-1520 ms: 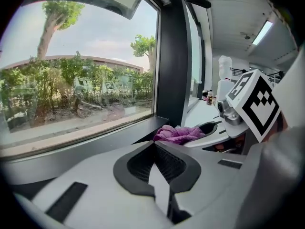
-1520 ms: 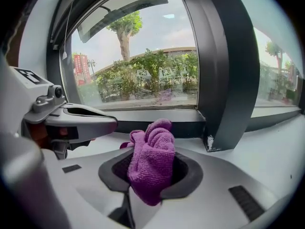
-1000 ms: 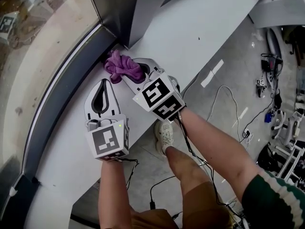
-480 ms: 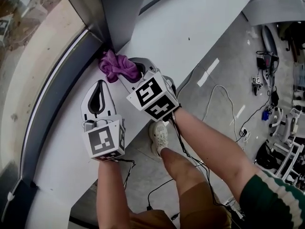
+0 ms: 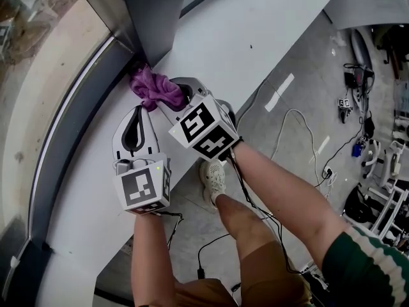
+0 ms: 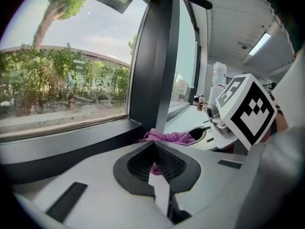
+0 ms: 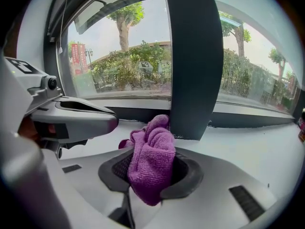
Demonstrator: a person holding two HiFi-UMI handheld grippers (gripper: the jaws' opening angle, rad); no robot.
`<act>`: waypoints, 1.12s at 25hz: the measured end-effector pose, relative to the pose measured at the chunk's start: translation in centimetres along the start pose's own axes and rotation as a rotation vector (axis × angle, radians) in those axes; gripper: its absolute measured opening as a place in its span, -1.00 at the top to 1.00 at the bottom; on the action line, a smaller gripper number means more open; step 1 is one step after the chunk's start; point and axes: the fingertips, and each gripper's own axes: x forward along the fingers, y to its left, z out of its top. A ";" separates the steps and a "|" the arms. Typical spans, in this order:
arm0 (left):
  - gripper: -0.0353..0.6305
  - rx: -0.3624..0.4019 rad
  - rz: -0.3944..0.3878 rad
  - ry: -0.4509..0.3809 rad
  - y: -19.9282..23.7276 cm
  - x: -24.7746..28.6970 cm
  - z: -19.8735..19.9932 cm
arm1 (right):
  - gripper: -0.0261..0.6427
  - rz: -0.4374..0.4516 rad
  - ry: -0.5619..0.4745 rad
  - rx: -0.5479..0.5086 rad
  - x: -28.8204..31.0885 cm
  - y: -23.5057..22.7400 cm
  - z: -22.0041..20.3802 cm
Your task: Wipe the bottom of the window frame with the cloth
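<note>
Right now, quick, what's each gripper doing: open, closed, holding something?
Left gripper: closed, nothing between its jaws.
Right gripper: closed on the purple cloth.

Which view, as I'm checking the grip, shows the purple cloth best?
The right gripper view: the cloth sits close and centred, clamped in the right gripper. The head view shows it bunched against the window frame; the left gripper view shows only an edge.
</note>
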 end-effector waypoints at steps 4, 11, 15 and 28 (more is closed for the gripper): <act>0.87 0.014 0.004 0.000 -0.5 -0.4 0.3 | 0.54 -0.004 0.006 0.005 -0.7 0.1 -0.5; 0.87 0.032 -0.010 0.026 -2.0 -1.3 -0.9 | 0.54 -0.022 0.021 0.020 -2.4 0.7 -2.9; 0.87 0.032 -0.036 0.050 -3.5 -2.1 -2.1 | 0.54 -0.034 0.034 0.036 -3.7 1.1 -4.3; 0.87 0.037 -0.086 0.076 -7.5 -3.8 -4.4 | 0.54 -0.073 0.048 0.060 -7.9 1.8 -8.9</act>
